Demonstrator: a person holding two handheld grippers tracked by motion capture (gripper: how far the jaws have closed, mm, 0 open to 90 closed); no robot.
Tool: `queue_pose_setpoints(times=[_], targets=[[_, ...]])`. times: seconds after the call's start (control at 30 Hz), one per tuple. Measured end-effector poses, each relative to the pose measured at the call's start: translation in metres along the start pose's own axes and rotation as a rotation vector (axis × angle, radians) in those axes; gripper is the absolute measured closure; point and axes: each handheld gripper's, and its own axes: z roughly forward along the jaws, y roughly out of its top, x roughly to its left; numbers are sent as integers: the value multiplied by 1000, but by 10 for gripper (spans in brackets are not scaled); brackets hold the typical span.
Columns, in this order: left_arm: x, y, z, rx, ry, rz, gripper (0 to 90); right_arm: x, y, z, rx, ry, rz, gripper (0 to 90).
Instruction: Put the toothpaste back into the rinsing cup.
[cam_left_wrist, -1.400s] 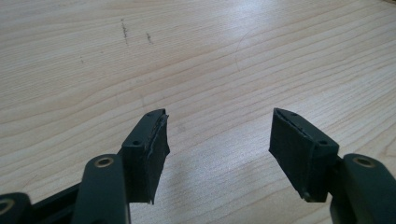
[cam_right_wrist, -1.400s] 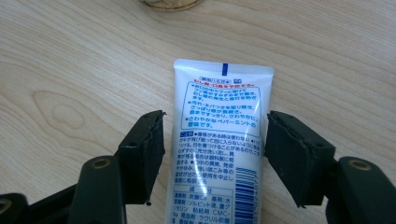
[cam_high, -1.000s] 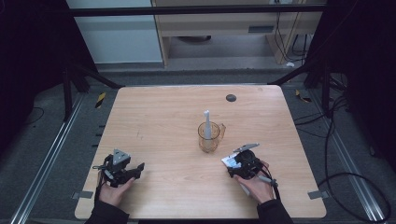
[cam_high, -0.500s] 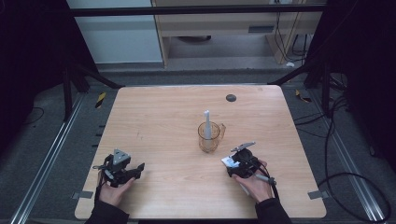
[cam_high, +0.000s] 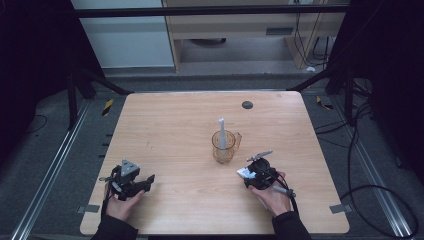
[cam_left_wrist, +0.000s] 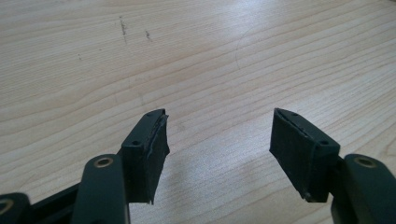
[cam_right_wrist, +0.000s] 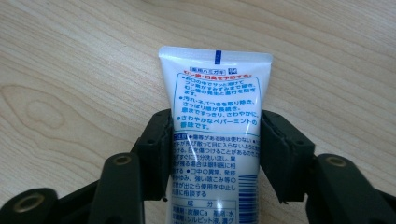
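A white toothpaste tube (cam_right_wrist: 215, 93) with blue print lies on the wooden table (cam_high: 170, 130), its flat crimped end pointing away from me. My right gripper (cam_right_wrist: 215, 126) has just been closing its jaws, and both pads now press the tube's sides. In the high view that gripper (cam_high: 248, 172) sits at the front right with the tube (cam_high: 244, 173) at its tip. Just beyond it stands a clear amber cup (cam_high: 223, 147) with a white toothbrush (cam_high: 221, 131) upright in it. My left gripper (cam_high: 148, 181) rests at the front left, open (cam_left_wrist: 219, 130) over bare wood.
A small dark round spot (cam_high: 247, 105) lies near the table's far edge. Cables (cam_high: 370, 190) trail on the floor to the right. A metal rail (cam_high: 55, 165) runs along the left side. Cabinets (cam_high: 235, 30) stand behind the table.
Both hands have kept their places. The right gripper's jaws look a little closer around the tube.
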Motion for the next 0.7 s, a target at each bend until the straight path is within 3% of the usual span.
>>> queue_pose_setpoints(times=[0.33, 0.7], targets=[[0, 0, 0, -1, 0, -1, 360, -2, 0, -8, -18, 12, 11, 657], [1, 0, -1, -1, 2, 0, 360, -5, 2, -21, -63, 65, 22, 696]])
